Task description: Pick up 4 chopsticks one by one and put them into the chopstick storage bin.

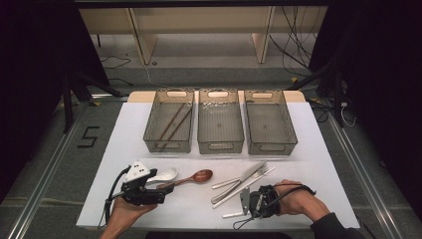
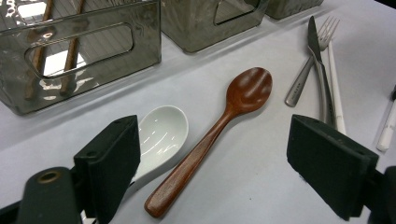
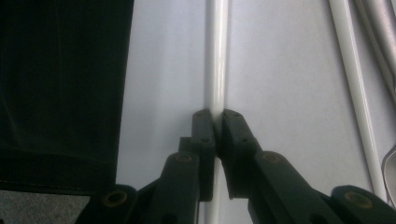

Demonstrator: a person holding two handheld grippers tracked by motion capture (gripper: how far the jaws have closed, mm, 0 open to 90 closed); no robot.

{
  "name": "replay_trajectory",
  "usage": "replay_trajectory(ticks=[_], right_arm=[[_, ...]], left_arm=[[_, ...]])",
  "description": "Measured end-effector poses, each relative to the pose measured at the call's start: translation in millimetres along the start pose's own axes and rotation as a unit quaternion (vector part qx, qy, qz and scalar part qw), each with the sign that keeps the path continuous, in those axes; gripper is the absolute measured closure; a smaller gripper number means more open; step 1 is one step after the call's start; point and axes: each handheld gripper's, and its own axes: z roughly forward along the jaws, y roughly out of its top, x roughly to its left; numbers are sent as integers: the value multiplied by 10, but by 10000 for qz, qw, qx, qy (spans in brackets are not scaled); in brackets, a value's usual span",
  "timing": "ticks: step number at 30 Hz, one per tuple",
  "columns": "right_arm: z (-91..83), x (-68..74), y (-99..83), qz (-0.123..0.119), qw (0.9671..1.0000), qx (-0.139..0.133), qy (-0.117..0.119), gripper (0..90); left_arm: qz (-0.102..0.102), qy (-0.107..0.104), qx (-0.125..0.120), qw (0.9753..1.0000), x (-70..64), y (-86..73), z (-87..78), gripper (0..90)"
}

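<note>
A wooden spoon (image 1: 196, 177) lies at the front of the white table, bowl to the right. In the left gripper view its handle (image 2: 196, 154) runs between the wide-apart jaws of my left gripper (image 2: 217, 140), untouched. My left gripper (image 1: 161, 194) is open at the handle end. A white ceramic spoon (image 2: 163, 135) rests beside the left jaw. At the front right, my right gripper (image 1: 245, 206) is shut on a white chopstick (image 3: 217, 56) that lies flat on the table. A second white chopstick (image 3: 350, 70) lies apart to its right.
A knife (image 1: 244, 177) and fork (image 1: 261, 174) lie between the grippers. Three mesh baskets stand at the back: the left one (image 1: 169, 145) holds brown chopsticks (image 1: 174, 122), beside the middle (image 1: 220, 145) and right (image 1: 271, 147) baskets. The table's front edge is close.
</note>
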Motion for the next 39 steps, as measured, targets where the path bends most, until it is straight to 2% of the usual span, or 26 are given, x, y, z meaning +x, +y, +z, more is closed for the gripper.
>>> replay_trajectory(ticks=[6, 9, 14, 18, 19, 22, 26, 29, 33, 34, 36, 37, 39], right_arm=[[-27, 13, -5, 13, 10000, -25, -21, 849], [-73, 7, -24, 27, 9999, -142, -88, 850], [-212, -35, -52, 214, 9985, -425, -255, 852], [-353, -118, -57, 356, 9958, -716, -447, 852], [-391, -145, -53, 478, 9939, -859, -507, 851], [-483, -223, -47, 702, 9899, -1058, -625, 851], [-600, -348, -30, 1092, 9802, -1455, -781, 851], [-681, -446, 3, 1372, 9708, -1759, -877, 851], [-774, -593, 61, 1778, 9558, -2131, -966, 851], [-793, -643, 81, 1890, 9506, -2264, -968, 852], [-816, -721, 118, 2033, 9430, -2435, -1009, 851], [-827, -748, 132, 2097, 9402, -2483, -1023, 851], [-854, -833, 178, 2243, 9312, -2680, -1035, 851]], left_arm=[[0, 7, 11, 10000, 9, 0, -6, 169], [-2, 18, 4, 10000, 14, 1, -9, 168], [-38, 40, -58, 10000, 25, 0, -18, 168], [-66, 69, -117, 9999, 32, 1, -30, 169], [-69, 73, -123, 9999, 35, 0, -33, 169], [-83, 106, -159, 9998, 39, -2, -40, 168], [-103, 141, -216, 9996, 47, -2, -55, 168], [-97, 170, -244, 9995, 51, -3, -62, 169], [-109, 202, -298, 9993, 55, -4, -72, 169], [-114, 210, -314, 9992, 57, -4, -76, 168], [-127, 226, -343, 9991, 57, -6, -81, 169], [-127, 237, -359, 9990, 58, -7, -85, 168], [-151, 246, -401, 9988, 57, -9, -90, 168]])
